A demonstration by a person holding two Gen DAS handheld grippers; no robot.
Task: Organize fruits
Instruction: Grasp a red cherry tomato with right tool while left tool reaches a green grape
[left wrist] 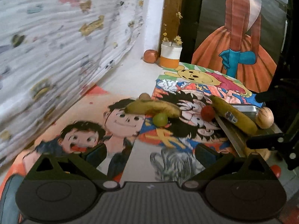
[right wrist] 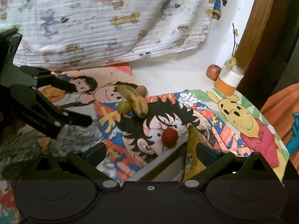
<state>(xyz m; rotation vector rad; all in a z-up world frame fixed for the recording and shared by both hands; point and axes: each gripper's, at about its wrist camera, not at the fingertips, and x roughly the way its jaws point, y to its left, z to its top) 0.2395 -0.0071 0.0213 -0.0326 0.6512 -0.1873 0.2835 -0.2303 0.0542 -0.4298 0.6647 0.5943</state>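
Note:
A spotted banana (left wrist: 153,107) (right wrist: 133,100) lies on the cartoon drawings with a green grape (left wrist: 160,119) (right wrist: 123,106) against it and a small brown fruit (left wrist: 144,96) (right wrist: 141,90) behind. A red fruit (left wrist: 207,113) (right wrist: 169,134) sits beside a stickered yellow banana (left wrist: 235,114) (right wrist: 193,153), which lies over the rim of a metal tray (left wrist: 248,110). A tan fruit (left wrist: 265,118) rests by the tray. My left gripper (left wrist: 150,152) is open and empty. My right gripper (right wrist: 150,152) is open, the stickered banana just inside its right finger.
An apple (left wrist: 150,56) (right wrist: 213,71) and an orange-and-white jar (left wrist: 170,56) (right wrist: 229,81) stand at the back by a wooden post. A patterned cloth (left wrist: 61,43) hangs along the left. A painting of an orange dress (left wrist: 237,43) leans at the right.

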